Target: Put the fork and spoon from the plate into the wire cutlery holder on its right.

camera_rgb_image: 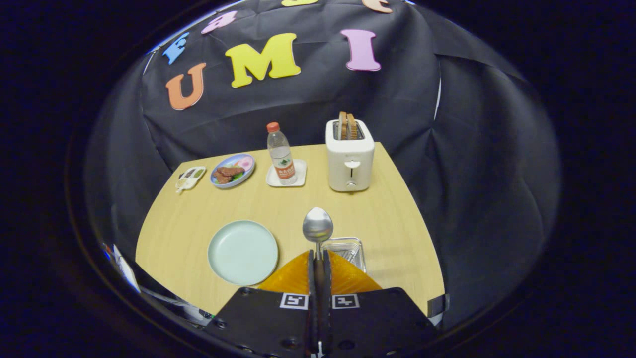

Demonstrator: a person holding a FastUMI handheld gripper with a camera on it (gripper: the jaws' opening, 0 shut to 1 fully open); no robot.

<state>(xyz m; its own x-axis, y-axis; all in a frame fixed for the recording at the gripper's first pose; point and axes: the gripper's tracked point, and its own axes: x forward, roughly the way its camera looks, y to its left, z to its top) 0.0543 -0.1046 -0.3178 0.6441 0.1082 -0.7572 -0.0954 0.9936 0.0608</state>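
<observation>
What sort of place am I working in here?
Likely a mock breakfast table in a booth: toaster with bread, food plate, water bottle. The gripper holds the spoon near the wire holder.

No words or numbers can be read on the things here; a red and white label is seen on the water bottle, but its print is too small to be made out; two black-and-white square marker patterns are seen on the gripper, but no letters are held in them.
</observation>
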